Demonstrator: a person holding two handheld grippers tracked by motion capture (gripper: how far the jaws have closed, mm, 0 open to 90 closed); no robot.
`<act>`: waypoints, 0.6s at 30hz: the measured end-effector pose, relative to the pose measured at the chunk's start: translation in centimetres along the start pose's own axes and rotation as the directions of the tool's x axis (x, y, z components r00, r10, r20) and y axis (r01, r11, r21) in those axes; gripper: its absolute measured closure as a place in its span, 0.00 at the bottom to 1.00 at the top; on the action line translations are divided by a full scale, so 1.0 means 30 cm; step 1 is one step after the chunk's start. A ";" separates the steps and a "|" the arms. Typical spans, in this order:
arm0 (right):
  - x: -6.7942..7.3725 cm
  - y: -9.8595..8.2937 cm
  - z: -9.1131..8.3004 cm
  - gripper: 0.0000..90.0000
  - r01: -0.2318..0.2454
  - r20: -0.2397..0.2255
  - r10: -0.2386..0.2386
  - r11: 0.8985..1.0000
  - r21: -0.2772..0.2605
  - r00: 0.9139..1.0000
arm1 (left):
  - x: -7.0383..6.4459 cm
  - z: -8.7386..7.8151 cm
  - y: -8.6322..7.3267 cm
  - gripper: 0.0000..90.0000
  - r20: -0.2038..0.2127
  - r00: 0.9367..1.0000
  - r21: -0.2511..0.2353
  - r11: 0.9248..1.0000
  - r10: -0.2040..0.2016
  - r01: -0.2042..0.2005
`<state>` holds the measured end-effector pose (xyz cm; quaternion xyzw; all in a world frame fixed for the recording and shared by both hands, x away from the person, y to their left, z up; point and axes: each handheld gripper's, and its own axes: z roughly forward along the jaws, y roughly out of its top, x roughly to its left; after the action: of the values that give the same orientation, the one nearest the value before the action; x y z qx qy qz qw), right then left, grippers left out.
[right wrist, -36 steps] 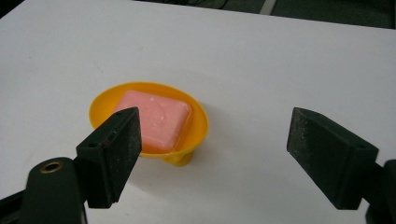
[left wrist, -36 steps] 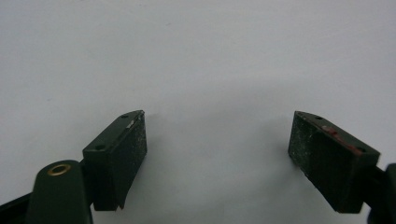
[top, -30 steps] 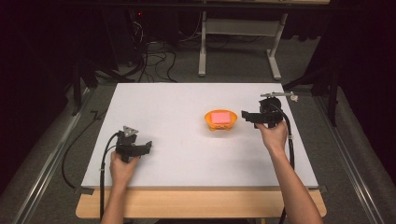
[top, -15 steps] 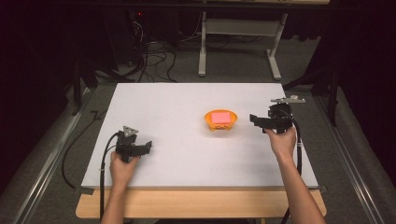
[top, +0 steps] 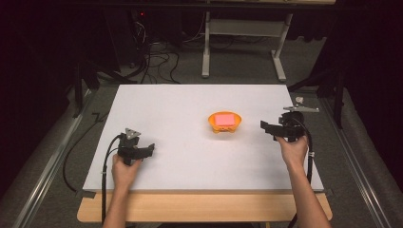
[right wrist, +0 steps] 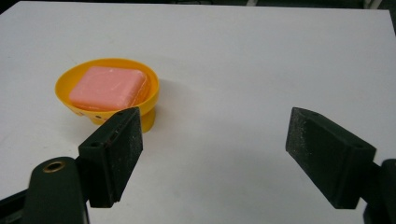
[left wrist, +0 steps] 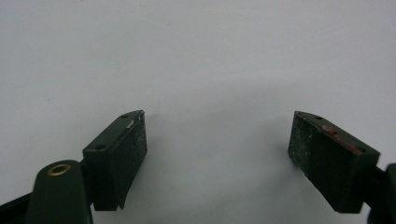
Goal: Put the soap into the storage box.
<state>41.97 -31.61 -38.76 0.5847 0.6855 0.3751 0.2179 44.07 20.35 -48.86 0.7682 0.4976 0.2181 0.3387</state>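
Observation:
An orange dish (top: 210,122) stands right of the middle of the white table (top: 180,109), with a pink soap bar (top: 225,118) lying in it. In the right gripper view the orange dish (right wrist: 154,93) and pink soap bar (right wrist: 108,87) lie ahead and to the left. My right gripper (top: 264,127) is open and empty, a short way right of the dish, pointing toward it. My left gripper (top: 151,149) is open and empty near the table's front left. The left gripper (left wrist: 217,140) looks down on bare white table, and the right gripper (right wrist: 212,144) has its jaws wide apart.
A wooden board (top: 199,206) edges the table's front. Black cables (top: 71,161) trail off the left side. A metal stand (top: 242,28) and more cables sit on the floor behind the table. A small grey part (top: 299,99) lies off the right back corner.
My right gripper has drawn back to the right, away from the dish, and a little toward the front. The left gripper has stayed where it was.

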 end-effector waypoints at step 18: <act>-0.017 -0.092 0.038 0.22 -0.012 0.010 0.012 0.999 0.031 1.000 | 0.000 0.000 0.000 0.22 0.001 1.000 0.000 1.000 -0.001 0.001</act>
<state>41.15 -31.89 -41.66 0.5942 0.6866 0.3627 0.2098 44.07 20.35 -48.87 0.7680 0.4979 0.2176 0.3389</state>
